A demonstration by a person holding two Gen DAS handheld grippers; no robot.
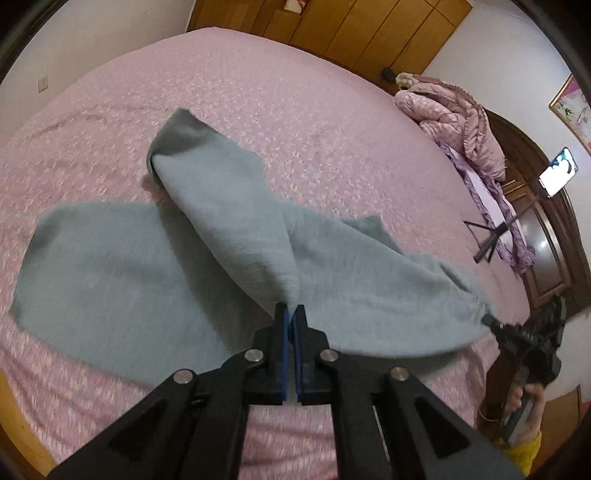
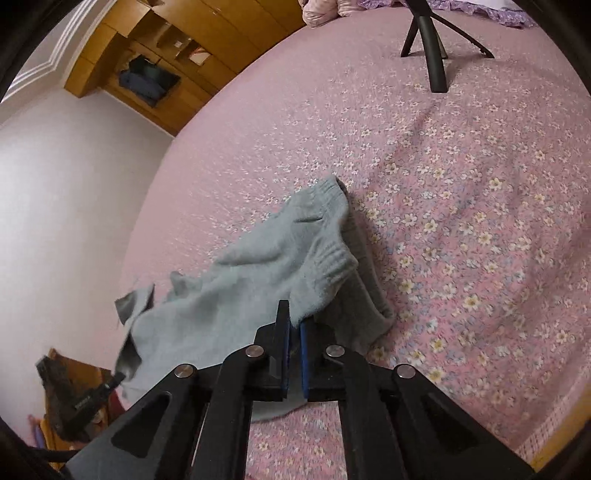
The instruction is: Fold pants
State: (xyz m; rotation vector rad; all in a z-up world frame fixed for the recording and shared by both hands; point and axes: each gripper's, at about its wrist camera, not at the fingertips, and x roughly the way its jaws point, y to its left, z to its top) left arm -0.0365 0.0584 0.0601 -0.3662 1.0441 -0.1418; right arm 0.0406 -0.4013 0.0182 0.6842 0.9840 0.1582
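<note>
The grey fleece pants (image 1: 229,236) lie partly on the pink floral bedspread (image 1: 295,110) and partly hang lifted between the two grippers. In the left wrist view one leg (image 1: 96,266) rests flat on the bed to the left, while the other part rises in a twisted fold from a bend farther up the bed toward the near edge. The left gripper (image 1: 294,314) has its blue-padded fingers pressed together on a pinch of this grey cloth. To the right in that view, the right gripper (image 1: 491,320) grips another edge of the pants, with the cloth stretched between the two tools.

From the right wrist view, the right gripper (image 2: 294,325) is pinched closed on the fabric just beside the ribbed waistband (image 2: 332,254), and the pants (image 2: 236,295) sag away to the left toward the left gripper (image 2: 117,378), which clamps the far end.

Around them, a black tripod (image 2: 432,48) stands on the bedspread (image 2: 461,221), a crumpled pink quilt (image 1: 450,114) is heaped near the wooden headboard (image 1: 546,229), and a lit phone (image 1: 557,171) sits above it. Wooden wardrobes (image 1: 351,33) line the wall behind.
</note>
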